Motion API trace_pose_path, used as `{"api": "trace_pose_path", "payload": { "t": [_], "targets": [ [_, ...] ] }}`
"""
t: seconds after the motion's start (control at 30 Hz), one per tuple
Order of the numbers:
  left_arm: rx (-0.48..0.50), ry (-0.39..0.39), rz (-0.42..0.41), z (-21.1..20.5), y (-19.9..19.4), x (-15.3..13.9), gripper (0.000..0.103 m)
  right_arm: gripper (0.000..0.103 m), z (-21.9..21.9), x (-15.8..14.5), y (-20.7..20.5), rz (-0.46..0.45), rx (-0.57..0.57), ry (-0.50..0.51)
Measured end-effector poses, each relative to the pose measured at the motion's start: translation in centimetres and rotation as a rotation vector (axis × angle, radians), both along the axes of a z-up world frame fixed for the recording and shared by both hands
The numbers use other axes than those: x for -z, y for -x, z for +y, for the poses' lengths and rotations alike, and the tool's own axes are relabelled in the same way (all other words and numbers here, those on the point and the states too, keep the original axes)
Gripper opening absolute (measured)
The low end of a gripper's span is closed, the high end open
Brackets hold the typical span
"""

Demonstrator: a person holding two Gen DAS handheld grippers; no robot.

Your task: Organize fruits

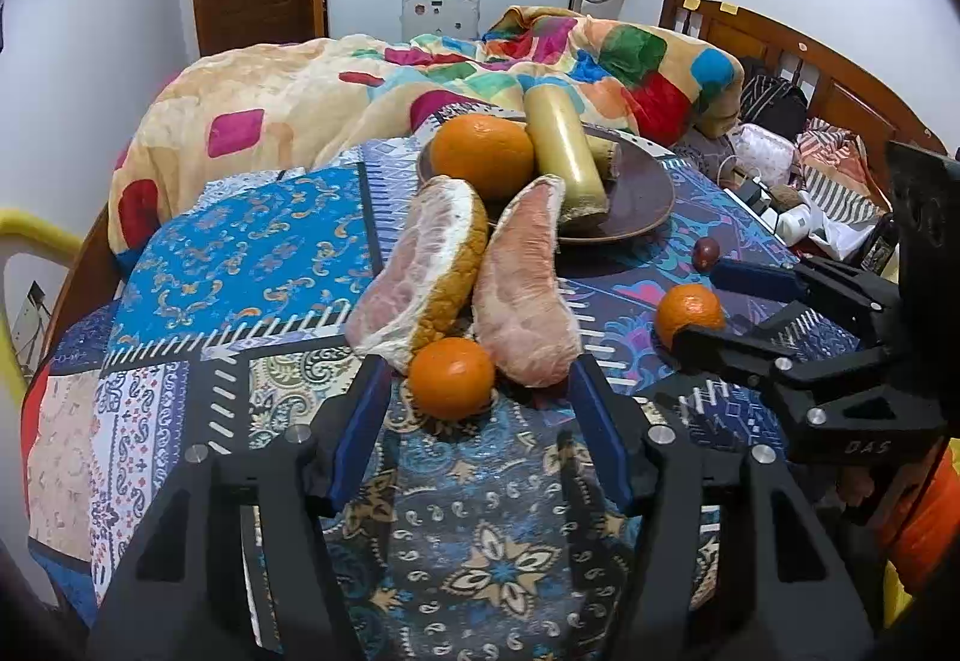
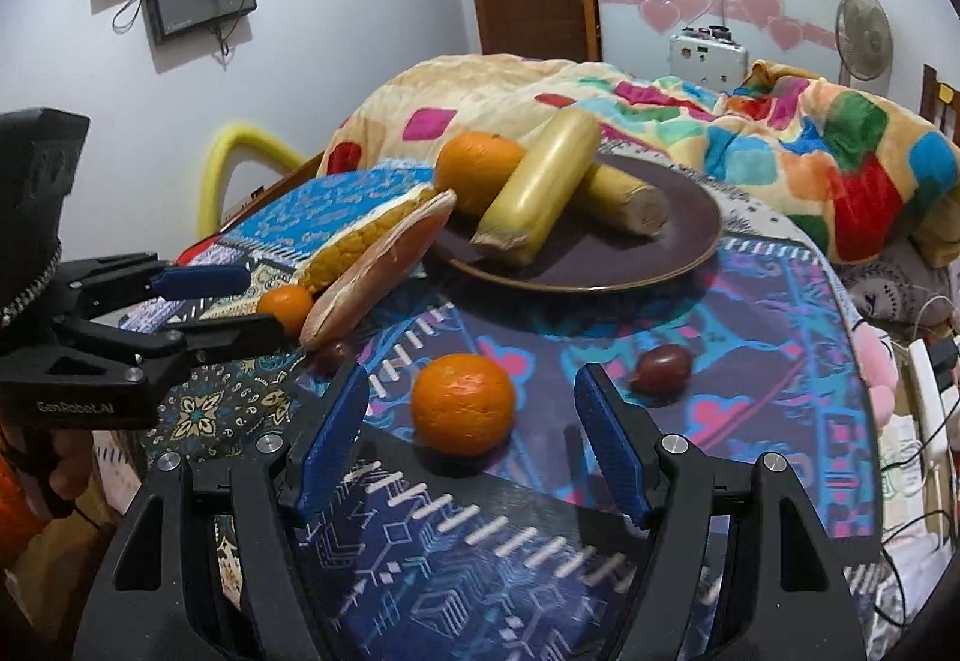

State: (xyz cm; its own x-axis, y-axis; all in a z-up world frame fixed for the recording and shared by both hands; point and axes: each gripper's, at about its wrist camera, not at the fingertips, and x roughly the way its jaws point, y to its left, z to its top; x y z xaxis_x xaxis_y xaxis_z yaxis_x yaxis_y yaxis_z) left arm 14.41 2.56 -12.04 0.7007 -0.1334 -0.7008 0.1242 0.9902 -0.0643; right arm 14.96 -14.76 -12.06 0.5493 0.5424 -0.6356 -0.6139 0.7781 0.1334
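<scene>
Both tools are spread for a pickup, the left tool around one tangerine, the right tool around another tangerine; next, I'd judge, each must pinch and carry to the plate.

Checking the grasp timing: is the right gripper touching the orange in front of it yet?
Apart. In the right wrist view the orange sits ahead of the right gripper, with patterned cloth visible between the fruit and each blue pad.

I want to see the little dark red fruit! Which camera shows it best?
The right wrist view: the small dark red fruit lies close and clear on the patterned cloth. The left wrist view shows it tiny and far, beyond the right gripper.
</scene>
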Motion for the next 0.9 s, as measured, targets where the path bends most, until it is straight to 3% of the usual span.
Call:
{"api": "trace_pose_path", "payload": {
  "t": [0.37,0.63,0.77,0.9],
  "targets": [
    [0.012,0.024,0.016,0.0,-0.8,1.3,0.060,0.035,0.4,0.7,-0.2,0.025,-0.002,-0.008],
    [0.031,-0.004,-0.007,-0.8,-0.7,1.3,0.055,0.034,0.0,0.4,-0.1,0.032,-0.008,-0.033],
    [0.014,0.003,-0.002,0.0,-0.5,1.3,0.039,0.034,-0.1,0.1,0.1,0.023,-0.014,-0.032],
    [-0.001,0.040,0.031,1.1,-1.0,1.8,0.033,0.034,-0.3,0.1,0.1,0.017,-0.008,-0.027]
  ]
}}
